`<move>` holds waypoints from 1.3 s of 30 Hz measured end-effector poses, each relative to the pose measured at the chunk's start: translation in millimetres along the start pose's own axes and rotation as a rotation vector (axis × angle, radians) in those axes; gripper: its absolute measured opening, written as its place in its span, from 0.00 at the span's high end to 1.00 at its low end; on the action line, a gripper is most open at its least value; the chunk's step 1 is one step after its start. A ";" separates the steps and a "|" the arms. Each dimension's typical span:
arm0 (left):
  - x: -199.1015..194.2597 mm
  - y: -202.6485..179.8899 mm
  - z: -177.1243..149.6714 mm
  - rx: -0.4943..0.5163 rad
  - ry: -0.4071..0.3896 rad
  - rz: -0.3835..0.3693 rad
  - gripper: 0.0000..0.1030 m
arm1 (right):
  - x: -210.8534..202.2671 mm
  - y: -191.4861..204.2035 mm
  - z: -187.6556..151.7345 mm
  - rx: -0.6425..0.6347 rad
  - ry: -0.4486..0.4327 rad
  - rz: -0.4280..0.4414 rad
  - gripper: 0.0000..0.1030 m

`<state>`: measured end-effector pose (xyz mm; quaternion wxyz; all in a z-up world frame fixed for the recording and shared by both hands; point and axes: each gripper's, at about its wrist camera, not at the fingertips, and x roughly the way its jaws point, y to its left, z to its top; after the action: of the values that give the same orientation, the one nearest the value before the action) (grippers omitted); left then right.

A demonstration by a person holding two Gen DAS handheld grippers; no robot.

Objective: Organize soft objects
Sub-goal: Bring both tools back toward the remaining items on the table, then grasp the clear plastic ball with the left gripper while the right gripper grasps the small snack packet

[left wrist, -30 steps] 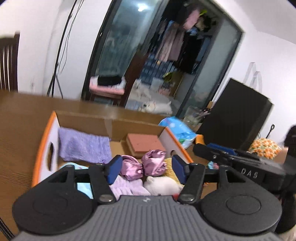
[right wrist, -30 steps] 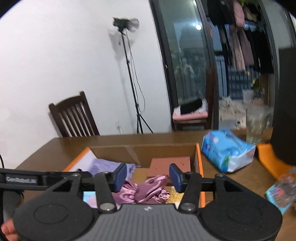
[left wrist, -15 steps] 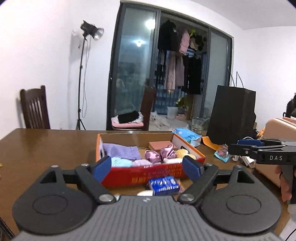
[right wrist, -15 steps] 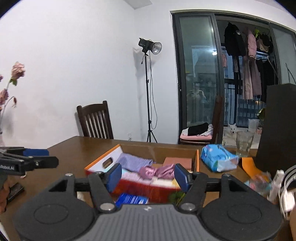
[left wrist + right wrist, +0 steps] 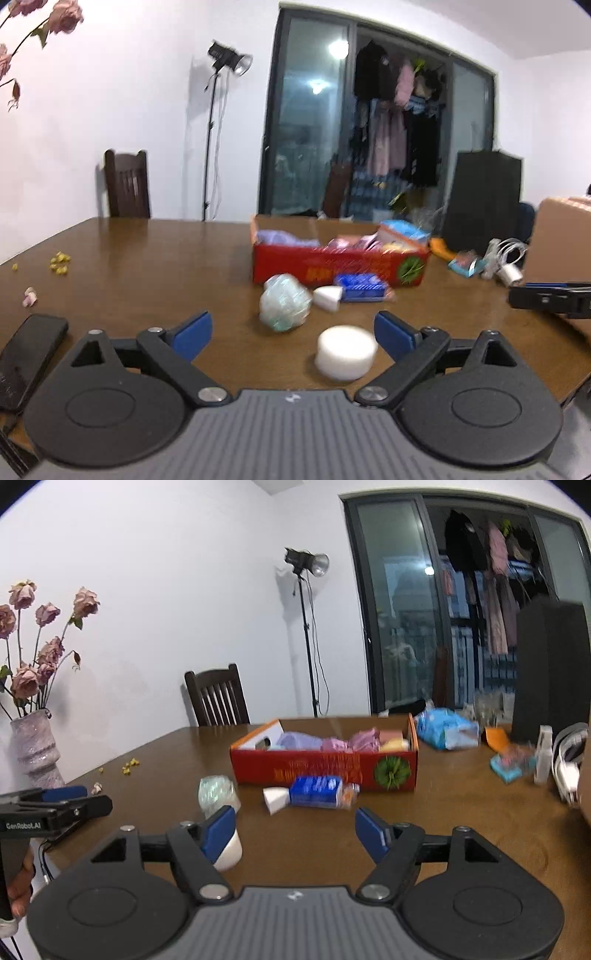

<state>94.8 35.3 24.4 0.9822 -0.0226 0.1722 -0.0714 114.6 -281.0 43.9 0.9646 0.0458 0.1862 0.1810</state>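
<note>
A red cardboard box on the brown table holds purple, pink and yellow soft items. In front of it lie a pale green wrapped bundle, a blue packet with a white cone end and a white foam puck. My left gripper is open and empty, near the table's front, with the puck between its fingers' line. My right gripper is open and empty, back from the box; its side shows in the left wrist view.
A black phone lies at the front left. A vase of dried roses stands at the left edge. A blue tissue pack, a black speaker, chargers and cables crowd the right side. Yellow crumbs dot the table.
Both grippers have pulled back and away from the box, from right over its contents to the table's front. Both jaws opened wider; neither holds anything.
</note>
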 end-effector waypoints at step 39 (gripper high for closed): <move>213.7 47.0 16.6 -0.215 0.258 -0.142 0.51 | 262.5 -67.0 28.0 0.060 0.231 -0.083 0.81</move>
<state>305.5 50.5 -34.8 0.9364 -0.1300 0.3013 -0.1242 374.4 -247.7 -30.5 0.9415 0.0459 0.3033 0.1392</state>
